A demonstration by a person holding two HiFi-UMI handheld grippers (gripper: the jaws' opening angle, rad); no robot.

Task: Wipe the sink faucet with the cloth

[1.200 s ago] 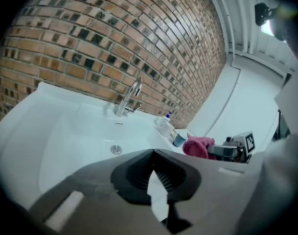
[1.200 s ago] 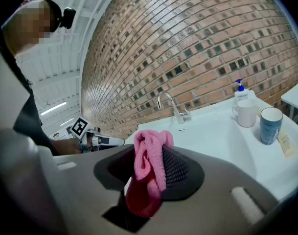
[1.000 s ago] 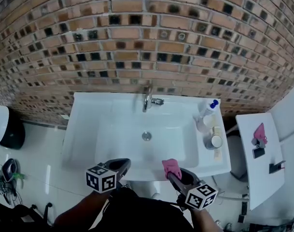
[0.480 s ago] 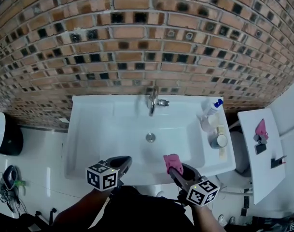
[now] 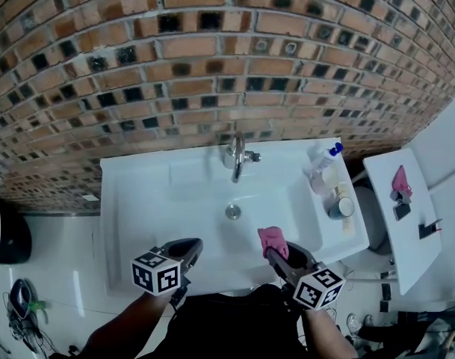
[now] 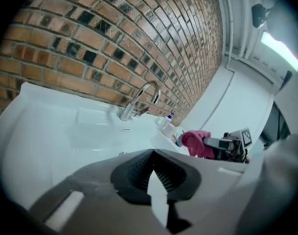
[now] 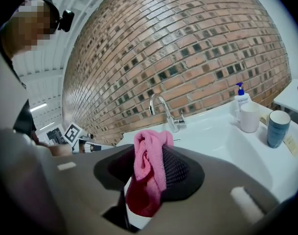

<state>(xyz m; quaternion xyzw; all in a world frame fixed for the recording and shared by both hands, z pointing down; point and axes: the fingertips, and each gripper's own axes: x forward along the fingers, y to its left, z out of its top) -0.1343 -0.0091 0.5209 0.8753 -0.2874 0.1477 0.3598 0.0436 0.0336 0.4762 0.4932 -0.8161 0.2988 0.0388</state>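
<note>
Pink cloth (image 7: 149, 165) is pinched between the fingers (image 7: 180, 168) of the right gripper (image 5: 277, 254). It's bunched up, with one end poking above the pads and the rest hanging below.
Left gripper (image 6: 152, 153): fingers (image 6: 134, 170) clenched, pads meeting, nothing between them.

All positions below are relative to the faucet (image 5: 237, 155):
- cloth + right gripper: well in front and slightly right, over the near rim of the sink (image 5: 137, 200), not touching the faucet
- left gripper: well in front and to the left, also at the near rim
- drain (image 5: 233, 212): straight in front, in the basin floor, between the faucet and both grippers
- soap bottle (image 5: 326, 158) with blue pump: to the right, on the sink ledge
- white mug (image 7: 249, 116): right, just in front of the bottle
- blue-grey cup (image 7: 278, 128): right, nearer the front than the mug
- brick wall (image 5: 212, 66): directly behind
- white desk (image 5: 406, 230): far right, beyond the sink edge, with another pink item (image 5: 400, 182) on it

Faucet is chrome with an arched spout pointing into the basin and a lever on its right side.
</note>
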